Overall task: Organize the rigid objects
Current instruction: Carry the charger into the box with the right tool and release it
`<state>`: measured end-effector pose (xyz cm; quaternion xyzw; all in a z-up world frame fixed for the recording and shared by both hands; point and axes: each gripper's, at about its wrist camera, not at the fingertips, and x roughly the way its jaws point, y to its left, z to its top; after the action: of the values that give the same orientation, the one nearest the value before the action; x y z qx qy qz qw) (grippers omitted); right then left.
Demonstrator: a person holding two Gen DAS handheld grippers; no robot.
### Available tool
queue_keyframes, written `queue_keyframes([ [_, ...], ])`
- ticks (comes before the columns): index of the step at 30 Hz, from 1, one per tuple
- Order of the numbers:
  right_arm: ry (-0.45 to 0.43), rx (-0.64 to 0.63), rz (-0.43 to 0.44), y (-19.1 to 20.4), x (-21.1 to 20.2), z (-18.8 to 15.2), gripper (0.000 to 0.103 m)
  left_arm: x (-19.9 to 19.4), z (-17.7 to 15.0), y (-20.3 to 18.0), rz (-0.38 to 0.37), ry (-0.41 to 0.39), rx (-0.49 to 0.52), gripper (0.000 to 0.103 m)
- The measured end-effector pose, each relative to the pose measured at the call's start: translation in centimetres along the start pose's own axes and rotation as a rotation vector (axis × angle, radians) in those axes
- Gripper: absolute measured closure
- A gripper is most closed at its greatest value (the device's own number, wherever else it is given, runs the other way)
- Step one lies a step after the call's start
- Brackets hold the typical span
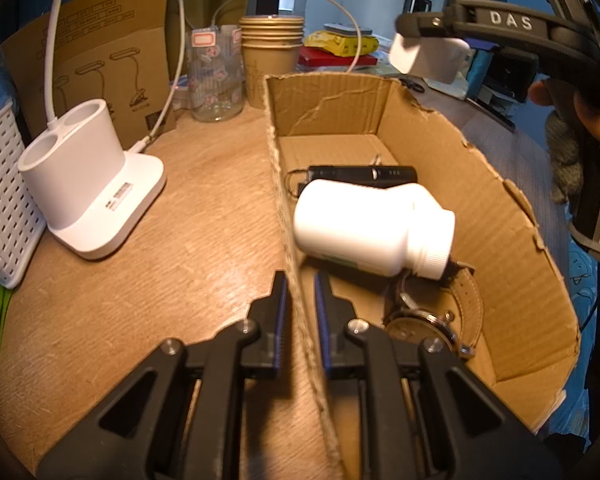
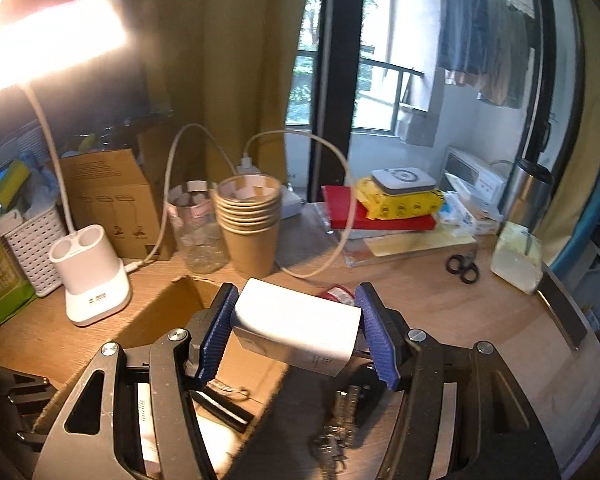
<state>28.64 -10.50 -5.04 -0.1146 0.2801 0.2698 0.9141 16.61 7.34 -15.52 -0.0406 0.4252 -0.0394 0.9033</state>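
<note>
The left gripper (image 1: 300,292) is clamped on the cardboard box's (image 1: 500,216) near wall, likely to steady it. The right gripper (image 2: 296,320) grips a white block (image 2: 296,330) over the box, apparently to join the bottle (image 1: 368,228) and watch (image 1: 432,320).

Stacked paper cups (image 2: 247,216) beside glass jar (image 2: 198,228); white lamp base (image 2: 94,280) on desk (image 1: 188,240).

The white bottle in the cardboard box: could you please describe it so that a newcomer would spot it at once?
Find the open cardboard box on the wooden desk. The white bottle lies on its side inside, between a black flashlight and a wristwatch. It is the box's only white thing, with a ribbed screw cap.
</note>
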Motion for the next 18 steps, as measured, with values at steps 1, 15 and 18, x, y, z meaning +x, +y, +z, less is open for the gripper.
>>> queue_keyframes([
  [1,0.001,0.0,0.012,0.3,0.1,0.1,0.039,0.0,0.0,0.0,0.0,0.0,0.0,0.089],
  [15,0.05,-0.055,0.107,3.6,2.9,0.1,0.039,0.0,0.0,0.0,0.0,0.0,0.0,0.089],
  [18,0.079,-0.07,0.119,4.0,3.7,-0.1,0.039,0.0,0.0,0.0,0.0,0.0,0.0,0.089],
])
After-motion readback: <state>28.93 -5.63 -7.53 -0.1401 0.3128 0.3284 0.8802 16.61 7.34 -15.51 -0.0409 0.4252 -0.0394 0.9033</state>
